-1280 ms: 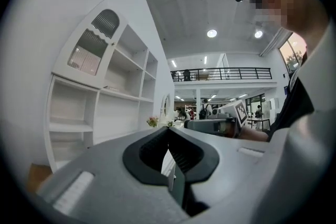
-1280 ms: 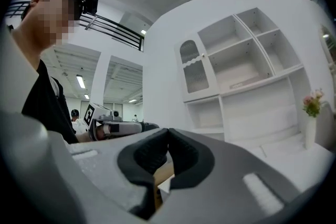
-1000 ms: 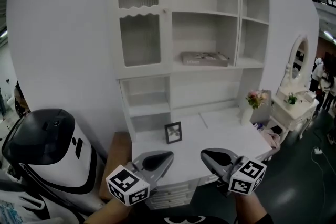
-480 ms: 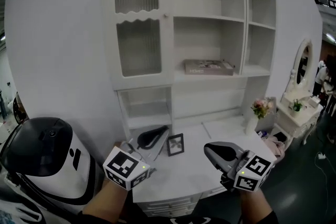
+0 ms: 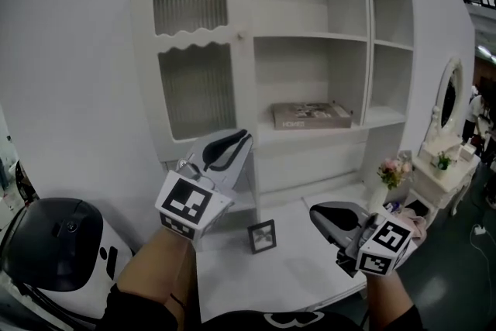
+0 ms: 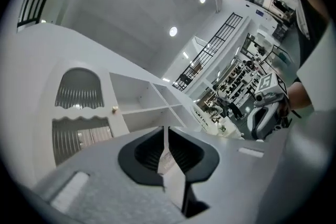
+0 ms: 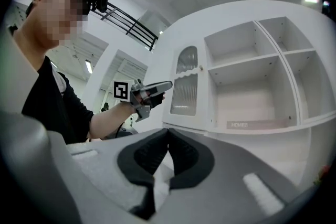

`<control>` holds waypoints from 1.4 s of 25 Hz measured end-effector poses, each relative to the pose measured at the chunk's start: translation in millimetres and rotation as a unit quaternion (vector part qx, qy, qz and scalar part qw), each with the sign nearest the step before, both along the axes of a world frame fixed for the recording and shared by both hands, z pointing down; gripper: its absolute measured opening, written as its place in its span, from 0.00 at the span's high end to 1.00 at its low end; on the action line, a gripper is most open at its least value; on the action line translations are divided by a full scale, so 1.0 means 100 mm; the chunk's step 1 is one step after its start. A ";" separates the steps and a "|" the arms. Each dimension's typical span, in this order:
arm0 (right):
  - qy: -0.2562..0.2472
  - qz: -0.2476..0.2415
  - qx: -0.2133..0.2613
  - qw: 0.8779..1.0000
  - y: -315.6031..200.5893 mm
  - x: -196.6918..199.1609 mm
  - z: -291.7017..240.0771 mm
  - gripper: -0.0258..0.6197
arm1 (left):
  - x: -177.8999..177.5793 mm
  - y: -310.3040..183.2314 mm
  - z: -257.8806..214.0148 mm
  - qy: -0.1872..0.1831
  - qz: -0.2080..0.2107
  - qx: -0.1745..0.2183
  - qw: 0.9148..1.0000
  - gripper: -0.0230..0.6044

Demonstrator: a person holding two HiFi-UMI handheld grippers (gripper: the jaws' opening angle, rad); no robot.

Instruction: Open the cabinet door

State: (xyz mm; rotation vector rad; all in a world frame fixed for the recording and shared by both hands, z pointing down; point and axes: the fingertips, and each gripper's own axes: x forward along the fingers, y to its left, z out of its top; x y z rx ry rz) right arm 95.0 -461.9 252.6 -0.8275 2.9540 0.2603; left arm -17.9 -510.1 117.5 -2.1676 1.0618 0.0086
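The white cabinet door (image 5: 194, 50) has ribbed glass, an arched upper pane and a small round knob (image 5: 241, 35) on its right edge; it stands closed. My left gripper (image 5: 242, 137) is raised in front of the door's lower right part, well below the knob. Its jaws are opening by only a sliver, with nothing between them. The left gripper view shows the door (image 6: 79, 113) and knob (image 6: 114, 109) ahead, apart from the jaws (image 6: 165, 131). My right gripper (image 5: 316, 212) hangs lower over the desk, shut and empty. In its own view (image 7: 168, 134) the door (image 7: 186, 86) is far off.
Open shelves right of the door hold a flat book (image 5: 310, 115). A small photo frame (image 5: 262, 235) and a vase of flowers (image 5: 394, 169) stand on the white desk top (image 5: 310, 267). A black-and-white machine (image 5: 62, 236) is at lower left, a mirrored dressing table (image 5: 446, 101) at far right.
My left gripper has risen from low over the desk to the height of the door's lower pane and rolled. The right gripper rose a little. The view has moved closer to the cabinet.
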 end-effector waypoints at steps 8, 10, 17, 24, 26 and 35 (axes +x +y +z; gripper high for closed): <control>0.004 0.018 0.009 1.000 -0.32 0.00 -0.20 0.96 | -0.01 -0.49 -0.79 -0.027 -0.024 0.063 0.997 0.80; 0.006 0.023 0.013 1.000 -0.37 -0.01 -0.23 0.96 | -0.03 -0.64 -0.97 -0.042 -0.044 0.080 0.995 0.76; 0.011 0.041 0.002 0.999 -0.60 0.05 -0.15 0.96 | -0.15 -1.25 -1.39 -0.102 -0.138 0.121 0.978 0.68; 0.016 0.048 -0.011 0.999 -0.77 0.05 -0.11 0.96 | -0.10 -1.69 -1.64 -0.125 -0.175 0.123 0.969 0.68; 0.019 0.050 -0.015 0.998 -0.80 0.06 -0.08 0.96 | -0.08 -1.76 -1.67 -0.133 -0.184 0.127 0.965 0.68; 0.019 0.051 -0.022 0.998 -0.88 0.12 0.00 0.96 | -0.04 -1.90 -1.69 -0.152 -0.235 0.150 0.948 0.78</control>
